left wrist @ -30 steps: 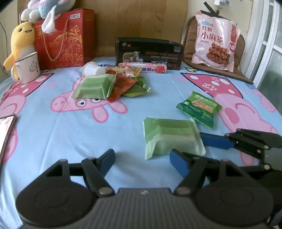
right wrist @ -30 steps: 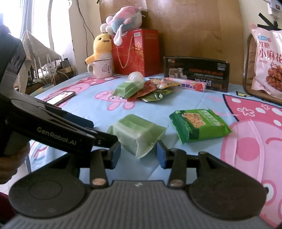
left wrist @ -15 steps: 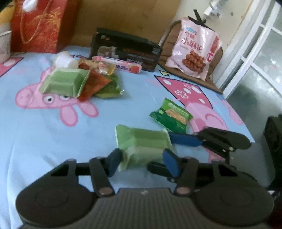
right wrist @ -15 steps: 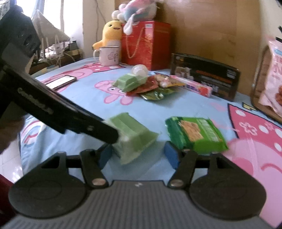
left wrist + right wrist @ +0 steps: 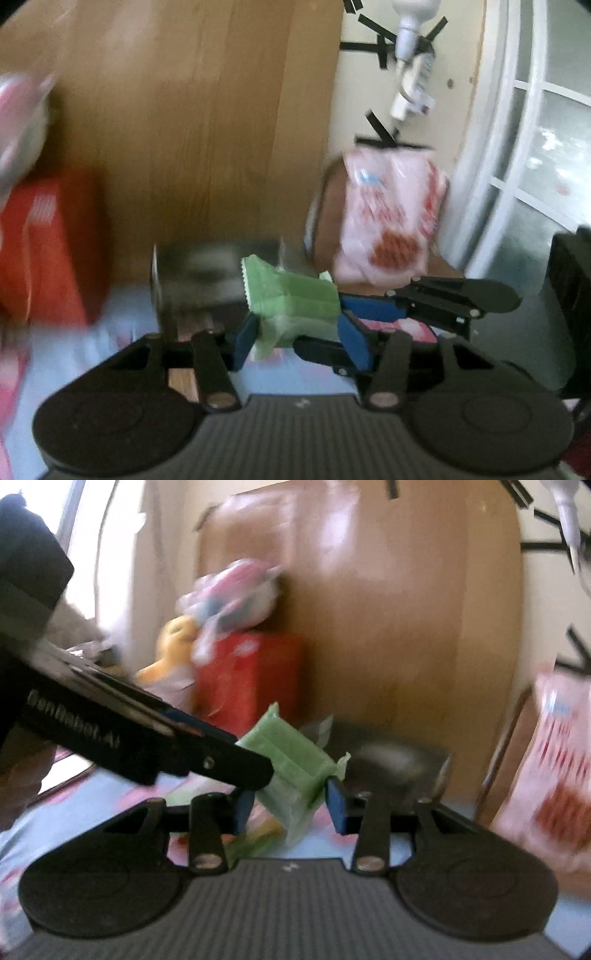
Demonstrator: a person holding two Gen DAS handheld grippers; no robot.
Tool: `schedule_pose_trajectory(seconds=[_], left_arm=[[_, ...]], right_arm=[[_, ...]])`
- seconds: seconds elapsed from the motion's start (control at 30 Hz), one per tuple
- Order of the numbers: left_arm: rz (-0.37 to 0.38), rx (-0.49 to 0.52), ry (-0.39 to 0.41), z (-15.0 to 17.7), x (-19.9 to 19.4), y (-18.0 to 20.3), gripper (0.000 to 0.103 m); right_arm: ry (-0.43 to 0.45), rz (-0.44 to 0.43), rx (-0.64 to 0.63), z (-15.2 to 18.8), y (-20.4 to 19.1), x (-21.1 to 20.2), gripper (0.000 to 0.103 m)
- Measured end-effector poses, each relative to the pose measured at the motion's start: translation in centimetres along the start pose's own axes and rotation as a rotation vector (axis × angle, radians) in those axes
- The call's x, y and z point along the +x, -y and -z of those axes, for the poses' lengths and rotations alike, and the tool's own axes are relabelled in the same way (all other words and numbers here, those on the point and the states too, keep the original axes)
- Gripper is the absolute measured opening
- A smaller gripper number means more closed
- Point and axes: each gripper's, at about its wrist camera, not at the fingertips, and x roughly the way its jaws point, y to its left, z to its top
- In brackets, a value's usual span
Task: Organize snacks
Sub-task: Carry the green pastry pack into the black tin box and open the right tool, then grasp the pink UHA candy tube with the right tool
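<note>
Both the left tool (image 5: 301,338) and right tool (image 5: 291,806) are pinching one green snack pack (image 5: 295,301) in mid-air; uneven pulling risks tearing or dropping it.

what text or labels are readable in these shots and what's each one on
"GenRobot.AI": white lettering along the side of the left gripper, blurred but legible in the right wrist view.
Pink snack bag: print too blurred to read.
Red gift bag: white label smeared, unreadable.
Dark box: lettering blurred out.
Green snack pack: no text can be made out.
</note>
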Motion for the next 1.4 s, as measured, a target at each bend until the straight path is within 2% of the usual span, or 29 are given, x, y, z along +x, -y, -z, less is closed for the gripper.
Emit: schedule_pose_trajectory(seconds=[0.07,0.13,0.2,0.33,0.37,0.5,0.53,0.6,0.67,0.77,0.8,0.87,0.93,1.0,1.17,1.3,1.37,1.4], left_arm=[[-0.006,-0.006,-0.012,-2.8,4.0,-1.4,0.052],[-0.009,-0.050,-0.052,-4.3,8.0,-3.0,0.052],[-0.011,-0.111,-0.095,-4.4,11.6,-4.5,0.052],[-0.025,-0.184,-0.148,-3.1,15.0,-5.6,0.054],[-0.029,-0.186,-0.155,-2.8,15.3,-5.6,0.055],[-0.021,-0.193,-0.156,-2.3,14.5,-5.6,0.066],[-0.024,-0.190,-0.143,-2.3,13.6,-5.5,0.065],[-0.005,-0.178,-0.100,-2.0,10.5,-5.4,0.065],[0.012,-0.167,-0.056,-1.5,7.1,-5.6,0.065],[0.005,-0.197,-0.003,1.2,1.8,-7.3,0.068],[-0.010,-0.209,-0.003,2.0,0.7,-8.0,0.068],[-0.041,-0.229,-0.029,3.9,-0.3,-9.4,0.068],[-0.076,-0.261,-0.084,5.0,0.1,-10.6,0.067],[-0.071,-0.296,-0.131,5.7,1.3,-11.5,0.066],[-0.075,-0.284,-0.176,5.3,5.5,-12.2,0.066],[-0.080,-0.263,-0.250,4.8,9.8,-12.0,0.066],[-0.075,-0.259,-0.284,5.0,11.5,-11.7,0.062],[-0.068,-0.247,-0.295,5.1,11.9,-11.2,0.049]], right_arm=[[-0.038,0.023,0.029,-1.6,2.6,3.3,0.045],[-0.095,0.034,0.076,-2.1,5.1,6.8,0.045],[-0.151,0.047,0.113,-1.6,6.6,9.7,0.045],[-0.224,0.077,0.095,-0.3,6.8,12.5,0.050],[-0.229,0.083,0.082,-0.1,6.6,12.7,0.056],[-0.192,0.099,0.076,0.5,5.9,11.1,0.060],[-0.173,0.100,0.079,0.5,5.9,10.5,0.060],[-0.114,0.101,0.081,0.8,4.9,7.8,0.060],[-0.094,0.044,0.120,1.3,4.6,5.9,0.060],[-0.128,-0.089,0.155,3.3,3.2,4.3,0.058],[-0.143,-0.098,0.137,3.9,2.6,4.3,0.058],[-0.185,-0.055,0.098,5.3,2.2,5.3,0.058],[-0.219,-0.013,0.101,5.9,2.6,6.8,0.058],[-0.233,0.007,0.090,6.1,3.2,8.2,0.058],[-0.275,-0.008,0.127,6.2,4.0,10.6,0.059],[-0.298,-0.036,0.103,6.6,3.5,11.3,0.058],[-0.301,-0.046,0.086,7.0,3.2,11.7,0.050],[-0.294,-0.045,0.076,7.0,3.1,11.5,0.049]])
